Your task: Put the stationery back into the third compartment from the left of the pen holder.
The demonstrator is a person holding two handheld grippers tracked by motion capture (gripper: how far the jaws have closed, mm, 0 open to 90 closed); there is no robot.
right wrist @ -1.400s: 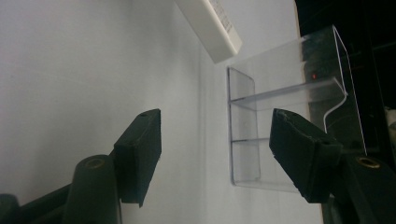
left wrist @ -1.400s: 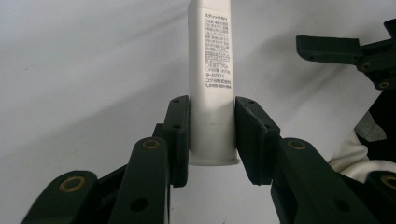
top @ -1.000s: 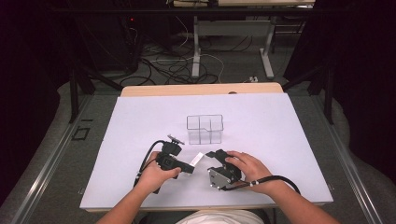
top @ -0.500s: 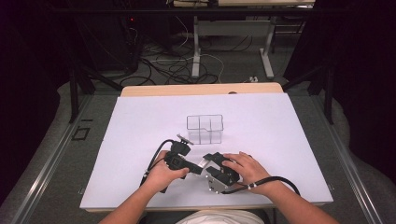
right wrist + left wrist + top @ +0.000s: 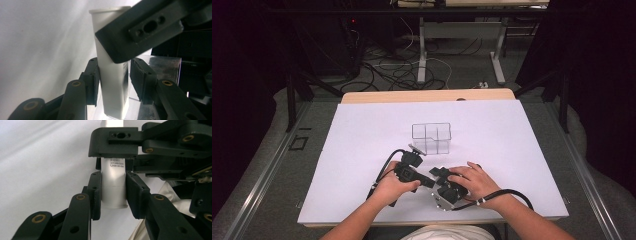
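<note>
Your left gripper (image 5: 113, 195) clamps a white tube (image 5: 114, 183) (small printed label on it), both pads touching. Your right gripper (image 5: 113, 81) has one pad on the same tube, other pad slightly off, near the table's (image 5: 362, 130) front edge, before the clear box (image 5: 432, 138).

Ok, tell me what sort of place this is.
Probably a lab or recording workspace, not a home: a table covered in plain white, loose cables across the floor behind it, bare metal desk legs beyond, and dark surroundings.
</note>
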